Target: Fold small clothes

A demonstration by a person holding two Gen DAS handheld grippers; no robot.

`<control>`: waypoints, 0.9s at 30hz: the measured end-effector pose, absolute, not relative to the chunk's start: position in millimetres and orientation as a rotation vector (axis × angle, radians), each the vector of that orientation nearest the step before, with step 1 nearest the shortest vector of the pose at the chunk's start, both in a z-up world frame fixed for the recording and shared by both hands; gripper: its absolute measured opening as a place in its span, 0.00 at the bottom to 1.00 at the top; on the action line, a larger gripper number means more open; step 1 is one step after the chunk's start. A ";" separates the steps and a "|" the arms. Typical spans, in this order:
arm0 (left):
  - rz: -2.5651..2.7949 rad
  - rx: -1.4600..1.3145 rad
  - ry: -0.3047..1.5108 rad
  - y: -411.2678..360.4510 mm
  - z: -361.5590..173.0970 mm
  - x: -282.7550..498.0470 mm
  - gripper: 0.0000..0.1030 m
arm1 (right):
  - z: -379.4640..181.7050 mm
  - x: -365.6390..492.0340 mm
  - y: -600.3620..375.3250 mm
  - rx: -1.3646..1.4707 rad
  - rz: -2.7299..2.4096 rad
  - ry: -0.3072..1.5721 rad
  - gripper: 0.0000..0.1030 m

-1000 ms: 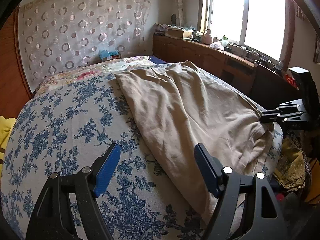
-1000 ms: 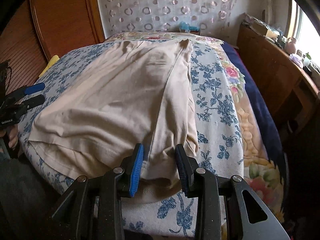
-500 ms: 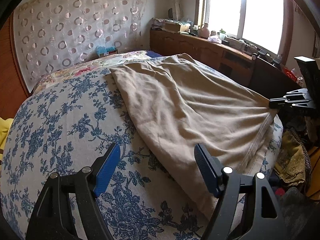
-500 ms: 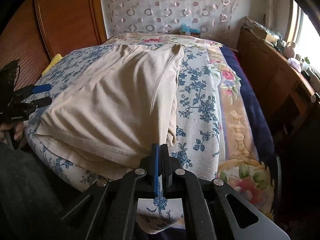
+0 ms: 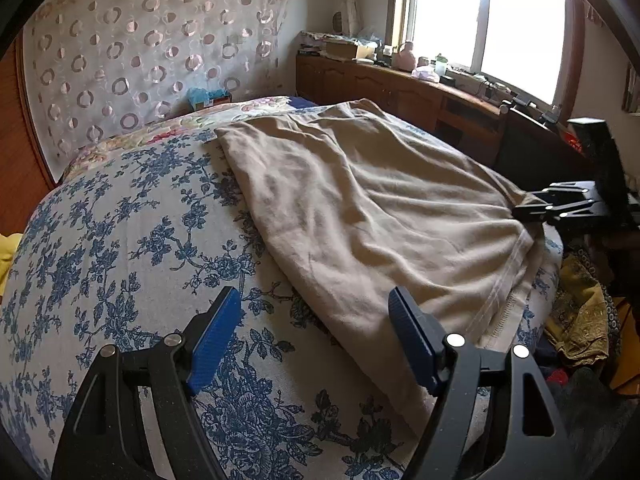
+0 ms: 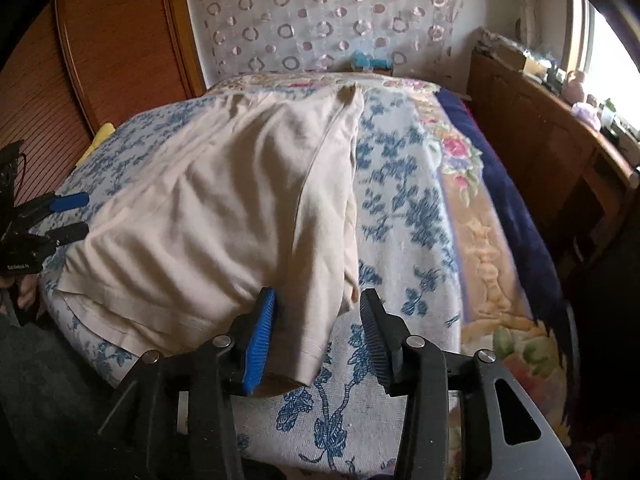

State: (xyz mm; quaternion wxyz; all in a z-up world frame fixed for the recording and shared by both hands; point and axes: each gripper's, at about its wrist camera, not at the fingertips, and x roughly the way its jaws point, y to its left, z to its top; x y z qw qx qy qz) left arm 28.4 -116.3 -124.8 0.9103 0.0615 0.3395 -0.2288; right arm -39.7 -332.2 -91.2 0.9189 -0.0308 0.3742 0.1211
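Note:
A beige garment lies spread on the blue-flowered bed cover, folded lengthwise; it also shows in the right wrist view. My left gripper is open and empty, over the cover beside the garment's near left edge. My right gripper is open, its jaws standing either side of the garment's near right corner without holding it. The right gripper shows at the far right of the left wrist view, the left gripper at the left of the right wrist view.
A wooden sideboard with clutter runs under the window on the right. A patterned curtain hangs behind the bed. Clothes lie on the floor by the bed's right corner. A wooden wardrobe stands at the left.
My right gripper shut on the garment's corner, pulled it toward the bed edge, then opened and let it go. My left gripper stayed open and barely moved.

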 end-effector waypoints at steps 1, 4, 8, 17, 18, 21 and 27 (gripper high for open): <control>-0.481 0.124 0.699 -115.8 -124.5 27.6 0.75 | -92.9 -38.7 -332.7 -0.060 0.248 0.773 0.44; -0.516 0.119 0.706 -116.0 -124.2 23.7 0.64 | -95.2 -37.1 -333.3 -0.046 0.260 0.779 0.45; -0.544 0.121 0.727 -117.4 -125.6 20.7 0.55 | -94.8 -38.4 -330.1 -0.052 0.279 0.797 0.49; -0.587 0.125 0.810 -118.8 -135.4 15.7 0.55 | -94.1 -42.1 -323.8 -0.082 0.313 0.806 0.49; -0.590 0.127 0.810 -119.2 -135.9 14.4 0.55 | -94.0 -42.2 -323.8 -0.080 0.317 0.809 0.48; -0.600 0.134 0.810 -121.4 -136.0 12.9 0.55 | -93.5 -43.8 -321.8 -0.090 0.325 0.812 0.43; -0.625 0.143 0.820 -123.7 -134.0 13.8 0.47 | -93.0 -47.6 -318.2 -0.070 0.399 0.806 0.11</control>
